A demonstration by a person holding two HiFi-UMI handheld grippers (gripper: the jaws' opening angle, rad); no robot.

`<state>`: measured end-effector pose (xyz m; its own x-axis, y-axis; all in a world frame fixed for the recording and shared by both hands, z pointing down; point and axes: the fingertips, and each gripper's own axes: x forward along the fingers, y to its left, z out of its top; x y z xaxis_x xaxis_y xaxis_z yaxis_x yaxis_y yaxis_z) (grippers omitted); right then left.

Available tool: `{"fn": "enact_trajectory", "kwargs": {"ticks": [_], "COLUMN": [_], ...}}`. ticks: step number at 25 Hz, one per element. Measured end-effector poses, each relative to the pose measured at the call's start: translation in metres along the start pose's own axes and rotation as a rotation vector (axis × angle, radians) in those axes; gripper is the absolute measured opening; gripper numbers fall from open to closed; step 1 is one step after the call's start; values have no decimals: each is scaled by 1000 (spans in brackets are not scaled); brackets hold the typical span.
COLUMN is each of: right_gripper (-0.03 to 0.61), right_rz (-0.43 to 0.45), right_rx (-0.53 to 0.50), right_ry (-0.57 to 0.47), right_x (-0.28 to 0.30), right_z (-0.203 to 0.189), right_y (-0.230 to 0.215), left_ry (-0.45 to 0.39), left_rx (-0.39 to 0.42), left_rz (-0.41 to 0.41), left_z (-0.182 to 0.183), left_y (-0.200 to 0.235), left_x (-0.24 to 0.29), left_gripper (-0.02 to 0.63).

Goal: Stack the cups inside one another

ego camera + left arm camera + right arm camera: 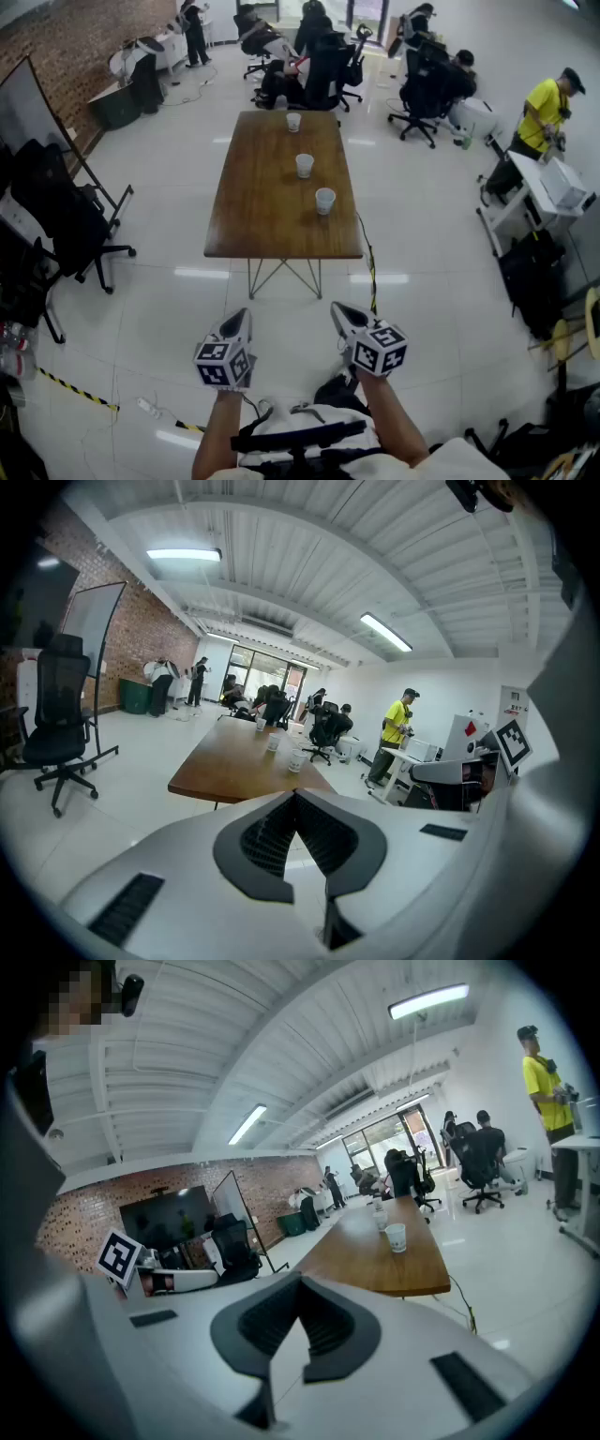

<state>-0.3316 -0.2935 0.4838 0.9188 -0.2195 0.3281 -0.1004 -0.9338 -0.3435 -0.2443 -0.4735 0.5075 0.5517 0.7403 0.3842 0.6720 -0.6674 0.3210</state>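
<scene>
Three white paper cups stand upright in a row on a long brown table point(253, 206): a near cup point(324, 201), a middle cup point(304, 166) and a far cup point(293, 122). Both grippers hang well short of the table, over the floor. My left gripper point(241, 318) is shut and holds nothing. My right gripper point(339, 310) is shut too, with nothing between its tips. In the left gripper view the near cup point(296, 759) shows past the closed jaws point(295, 795); in the right gripper view the near cup point(396, 1237) stands on the table point(375, 1265) beyond the closed jaws point(302, 1281).
Office chairs point(70, 234) and a whiteboard point(37, 103) stand to the left. Desks, bags and a person in a yellow shirt point(544, 108) are on the right. More chairs and people point(309, 56) sit past the table's far end. A cable point(368, 262) trails off the table's near right corner.
</scene>
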Motion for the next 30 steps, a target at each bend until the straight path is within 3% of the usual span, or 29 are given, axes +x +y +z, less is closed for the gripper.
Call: {"fn": "enact_trajectory", "kwargs": {"ticks": [13,30], "right_gripper": [2,3], "right_rz": [6,16], "right_rx": [23,21], "right_ry": [-31,-28], "right_x": [-5,-60], "right_z": [23,54], "right_y": [-52,-202], "left_ry": [22,50], "left_rx": [44,67], "left_rz": [-27,-26], "left_z": [14,15], "left_y": [-46,-168], "left_x": [52,171], "left_gripper": [-12,-12]}}
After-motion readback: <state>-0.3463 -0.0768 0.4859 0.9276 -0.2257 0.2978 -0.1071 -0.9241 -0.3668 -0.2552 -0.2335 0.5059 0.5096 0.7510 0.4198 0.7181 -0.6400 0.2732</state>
